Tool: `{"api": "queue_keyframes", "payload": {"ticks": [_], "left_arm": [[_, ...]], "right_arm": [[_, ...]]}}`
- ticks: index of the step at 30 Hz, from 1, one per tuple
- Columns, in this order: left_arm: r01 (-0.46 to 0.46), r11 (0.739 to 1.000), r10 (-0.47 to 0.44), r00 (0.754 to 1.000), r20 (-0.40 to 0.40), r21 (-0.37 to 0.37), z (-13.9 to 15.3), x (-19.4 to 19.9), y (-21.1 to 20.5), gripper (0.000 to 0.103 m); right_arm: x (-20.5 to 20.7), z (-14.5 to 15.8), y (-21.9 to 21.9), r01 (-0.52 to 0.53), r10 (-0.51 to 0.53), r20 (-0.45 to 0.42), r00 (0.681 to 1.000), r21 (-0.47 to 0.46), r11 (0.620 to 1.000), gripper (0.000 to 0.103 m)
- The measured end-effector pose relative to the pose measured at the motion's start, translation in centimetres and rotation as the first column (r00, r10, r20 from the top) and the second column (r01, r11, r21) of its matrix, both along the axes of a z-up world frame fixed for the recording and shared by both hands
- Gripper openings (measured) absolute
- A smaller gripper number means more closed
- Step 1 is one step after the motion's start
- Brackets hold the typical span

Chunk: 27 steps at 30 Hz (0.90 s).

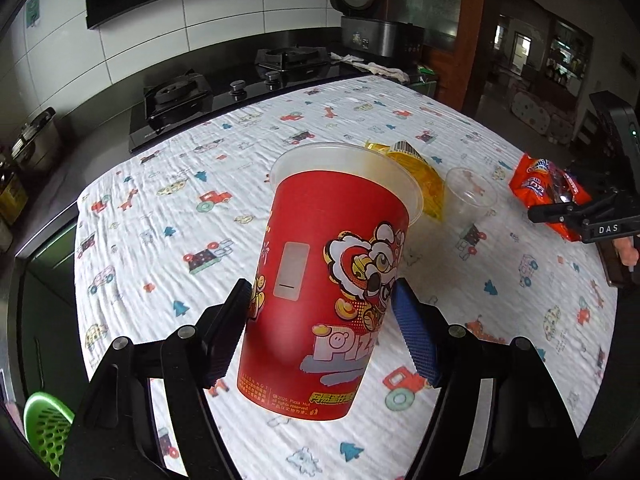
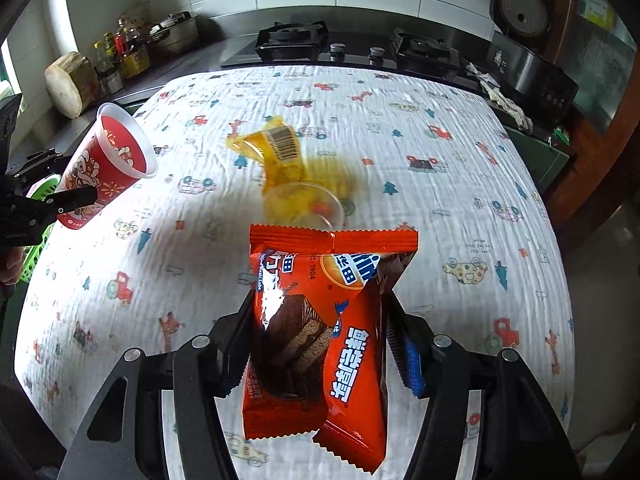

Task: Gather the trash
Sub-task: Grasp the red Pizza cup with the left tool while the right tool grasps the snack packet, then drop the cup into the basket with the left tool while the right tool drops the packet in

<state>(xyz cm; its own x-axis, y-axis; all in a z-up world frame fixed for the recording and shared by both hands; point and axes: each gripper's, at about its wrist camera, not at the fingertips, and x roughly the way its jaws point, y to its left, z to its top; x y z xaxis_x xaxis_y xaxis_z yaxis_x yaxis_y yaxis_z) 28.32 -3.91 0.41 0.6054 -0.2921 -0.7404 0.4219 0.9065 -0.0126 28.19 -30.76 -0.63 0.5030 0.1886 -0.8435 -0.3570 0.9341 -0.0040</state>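
My left gripper (image 1: 322,304) is shut on a red paper cup (image 1: 320,280) printed with a lion-dance cartoon, held tilted above the table; the same cup (image 2: 106,164) shows at the left of the right wrist view. My right gripper (image 2: 320,344) is shut on an orange snack wrapper (image 2: 316,328) with a chocolate cake picture, lifted off the cloth; this wrapper (image 1: 550,196) also appears at the right of the left wrist view. A yellow wrapper (image 2: 276,152) and a small clear plastic cup (image 2: 304,204) lie on the table (image 2: 440,200) between the two grippers.
The table wears a white cloth with cartoon prints. Behind it run a black gas stove (image 2: 340,48) and a dark counter, with a rice cooker (image 2: 524,56) at the right and bottles and a pot at the left. A green perforated basket (image 1: 46,432) sits low at the table's left.
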Motion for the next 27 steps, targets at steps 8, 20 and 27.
{"api": "queue_keyframes", "payload": {"ticks": [8, 20, 27], "left_arm": [[-0.169, 0.986, 0.169, 0.984, 0.048, -0.009, 1.7, -4.9, 8.5, 0.070], [-0.501, 0.865, 0.501, 0.865, 0.012, 0.010, 0.6, -11.5, 24.5, 0.070], [-0.624, 0.780, 0.626, 0.778, -0.051, 0.040, -2.6, -13.6, 30.9, 0.070]], "right_arm": [[-1.1, 1.3, 8.4, -0.161, 0.160, 0.028, 0.987, 0.031, 0.987, 0.059], [-2.7, 2.4, 24.3, -0.408, 0.406, 0.046, 0.913, 0.069, 0.910, 0.059], [-3.4, 2.3, 33.3, -0.503, 0.502, 0.041, 0.864, 0.109, 0.857, 0.059]]}}
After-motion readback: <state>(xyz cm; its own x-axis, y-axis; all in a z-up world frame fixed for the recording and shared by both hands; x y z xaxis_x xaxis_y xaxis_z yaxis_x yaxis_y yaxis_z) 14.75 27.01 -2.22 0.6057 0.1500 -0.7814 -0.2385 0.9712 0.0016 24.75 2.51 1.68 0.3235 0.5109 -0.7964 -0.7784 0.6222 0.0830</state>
